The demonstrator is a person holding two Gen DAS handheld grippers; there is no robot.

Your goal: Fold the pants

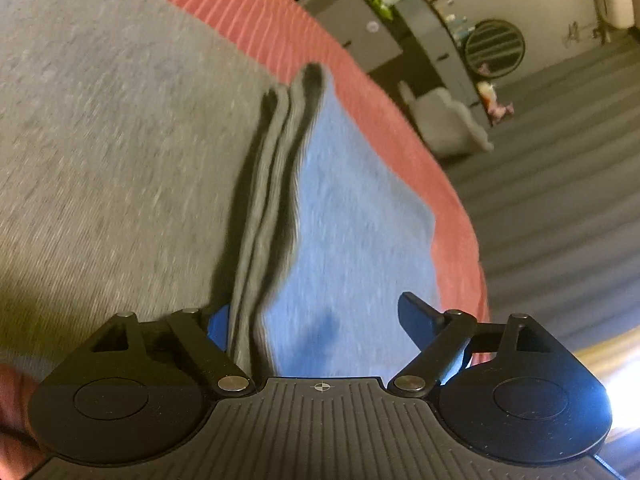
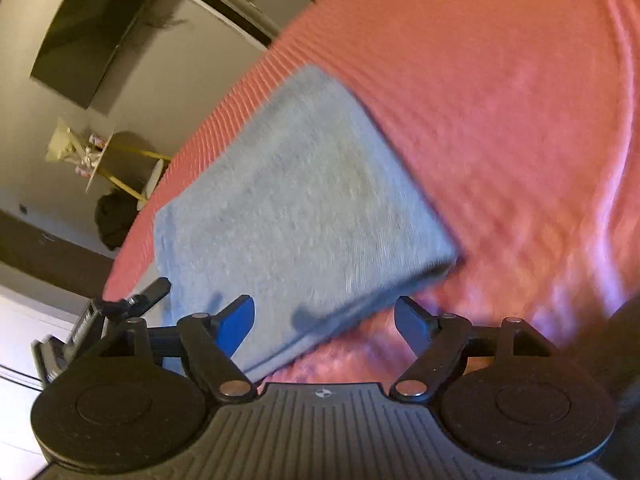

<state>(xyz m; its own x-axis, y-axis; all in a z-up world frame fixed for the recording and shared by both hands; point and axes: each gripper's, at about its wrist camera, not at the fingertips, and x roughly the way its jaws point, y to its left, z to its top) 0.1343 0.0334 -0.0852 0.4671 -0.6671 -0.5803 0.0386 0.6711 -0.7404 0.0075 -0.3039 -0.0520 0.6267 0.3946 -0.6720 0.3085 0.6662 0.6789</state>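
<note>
A: What is shown by the left wrist view that is missed by the right?

B: The stacked folded edges of the pants are seen end-on there, grey layers over a blue-grey panel, lying on the red ribbed bedcover close to its curved edge. A dark cabinet and a round vent-like object are seen beyond that edge.

A: And the right wrist view?

B: The pants are shown as one flat folded rectangle, laid along the bedcover's edge, with a dark wall panel behind. Part of the other gripper is glimpsed at the lower left.

A: How is the left gripper set?

B: Its jaws are spread wide; the folded layers run up between them, against the left pad, but are not pinched.

A: The right gripper?

B: Also spread wide, over the near corner of the fold, with nothing clamped. Whether the cloth is touched cannot be told.
</note>
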